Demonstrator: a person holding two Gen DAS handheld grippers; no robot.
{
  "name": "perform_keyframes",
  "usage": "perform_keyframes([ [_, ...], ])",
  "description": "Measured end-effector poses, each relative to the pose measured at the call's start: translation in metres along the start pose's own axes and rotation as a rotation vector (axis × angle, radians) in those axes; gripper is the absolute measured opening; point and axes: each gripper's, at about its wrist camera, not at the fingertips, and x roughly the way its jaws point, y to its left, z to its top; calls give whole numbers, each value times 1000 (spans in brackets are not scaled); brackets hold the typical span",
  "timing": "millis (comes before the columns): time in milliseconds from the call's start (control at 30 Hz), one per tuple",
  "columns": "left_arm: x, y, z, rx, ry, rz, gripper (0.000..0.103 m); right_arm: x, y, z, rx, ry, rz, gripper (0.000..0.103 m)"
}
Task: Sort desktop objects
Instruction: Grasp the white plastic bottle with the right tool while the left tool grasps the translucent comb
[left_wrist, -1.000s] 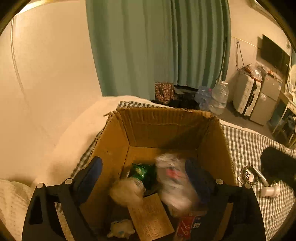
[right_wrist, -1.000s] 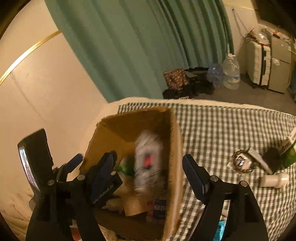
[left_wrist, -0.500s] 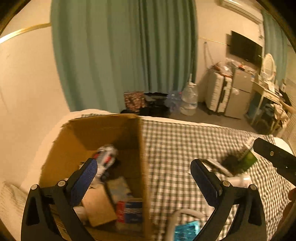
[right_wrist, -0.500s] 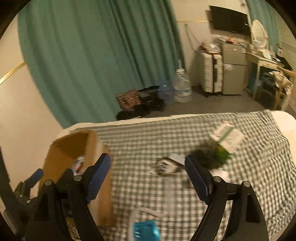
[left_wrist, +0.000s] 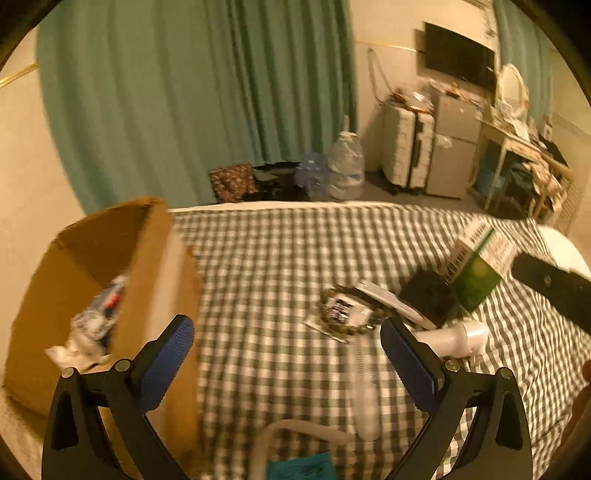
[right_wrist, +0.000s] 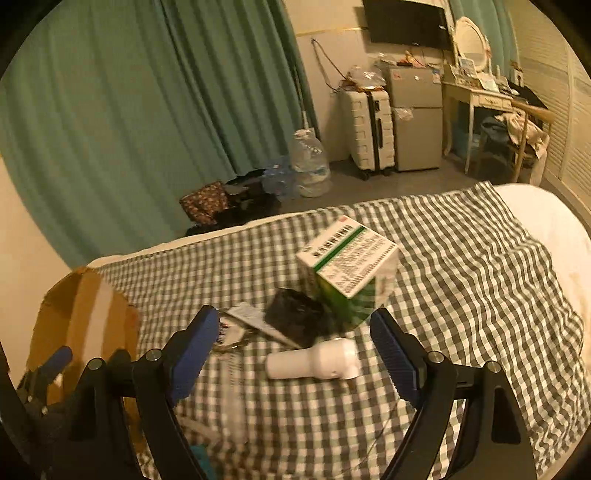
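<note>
White bottle (right_wrist: 314, 363) lying flat, neck pointing left, toward cardboard box (right_wrist: 85, 317).

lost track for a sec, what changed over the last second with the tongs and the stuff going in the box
Both tongs, left and right, swung away from the cardboard box, toward the items on the checked cloth. The white wrapped packet seen blurred above the box now lies inside it. Both are open and empty. The white bottle and green carton look unmoved.

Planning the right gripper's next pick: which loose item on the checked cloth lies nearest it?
The white bottle, on its side between the right gripper fingers; green box and black bundle lie farther.
</note>
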Motion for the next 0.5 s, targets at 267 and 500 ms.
perform_keyframes([
  [267,40,-28,-34,9,21,-81,103,26,-36,-12,67,22,-48,84],
  [500,50,-32,-33,43,69,-132,103,42,-64,-26,120,74,-106,84],
])
